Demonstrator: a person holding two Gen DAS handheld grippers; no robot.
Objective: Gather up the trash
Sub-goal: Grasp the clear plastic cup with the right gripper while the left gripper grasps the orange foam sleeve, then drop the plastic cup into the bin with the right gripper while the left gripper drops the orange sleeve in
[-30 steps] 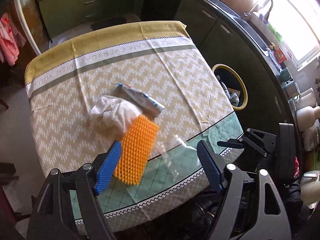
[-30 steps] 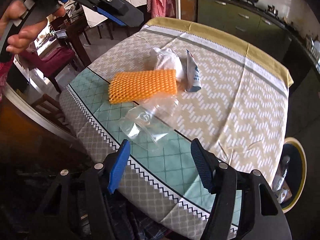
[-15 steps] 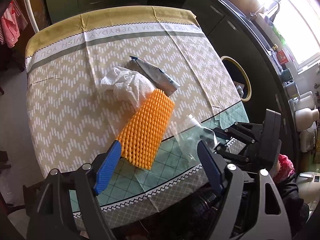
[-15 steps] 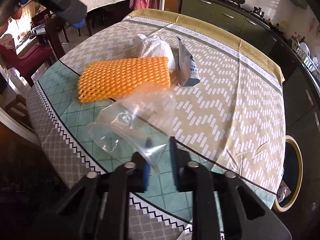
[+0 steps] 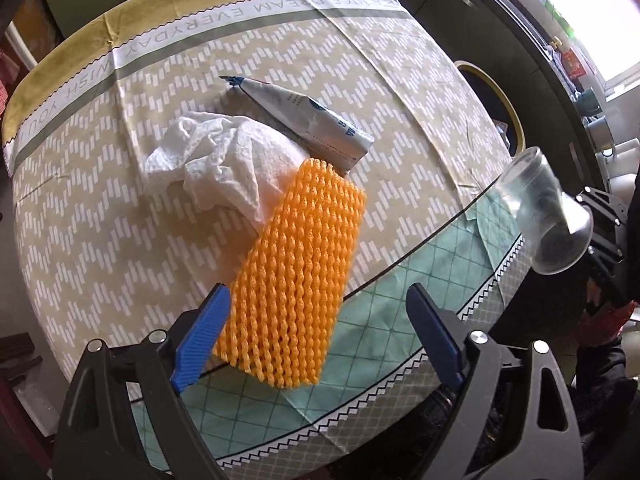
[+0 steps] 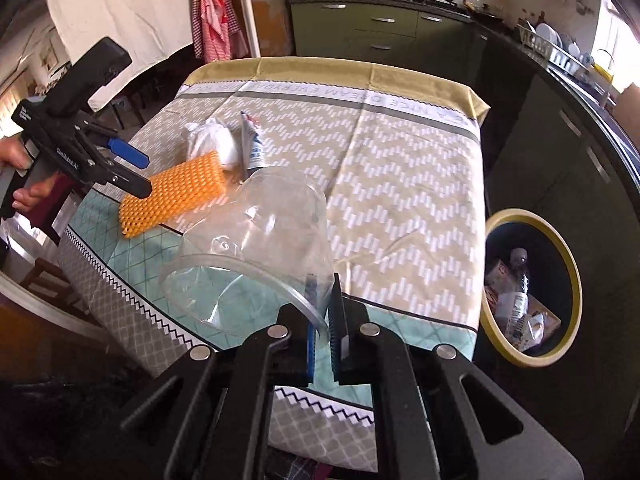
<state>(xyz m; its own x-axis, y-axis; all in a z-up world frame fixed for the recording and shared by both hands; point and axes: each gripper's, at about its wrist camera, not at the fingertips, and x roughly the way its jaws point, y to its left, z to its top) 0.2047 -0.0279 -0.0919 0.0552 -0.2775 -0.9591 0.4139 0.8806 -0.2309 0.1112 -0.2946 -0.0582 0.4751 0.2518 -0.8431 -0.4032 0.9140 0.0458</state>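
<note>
An orange foam net [image 5: 298, 276] lies on the patterned tablecloth [image 5: 400, 152], partly over a crumpled white tissue [image 5: 224, 164], beside a squeezed tube [image 5: 308, 120]. My left gripper [image 5: 318, 332] hangs just above the net's near end, its jaws opening, the net between the blue fingers [image 5: 200, 340] untouched. My right gripper [image 6: 325, 308] is shut on the rim of a clear plastic cup [image 6: 256, 248], lifted off the table. The cup [image 5: 548, 216] also appears at the right of the left wrist view. The net [image 6: 176, 196] and left gripper [image 6: 132, 172] show at left in the right wrist view.
A yellow-rimmed bin [image 6: 560, 248] with trash inside stands on the floor right of the table. Dark green cabinets [image 6: 380, 28] line the back and right wall. A hand [image 6: 24, 196] holds the left gripper. Chairs stand off the table's left side.
My right gripper closed on the clear cup and lifted it off the table toward the right. My left gripper dropped closer to the orange net and its jaws widened.
</note>
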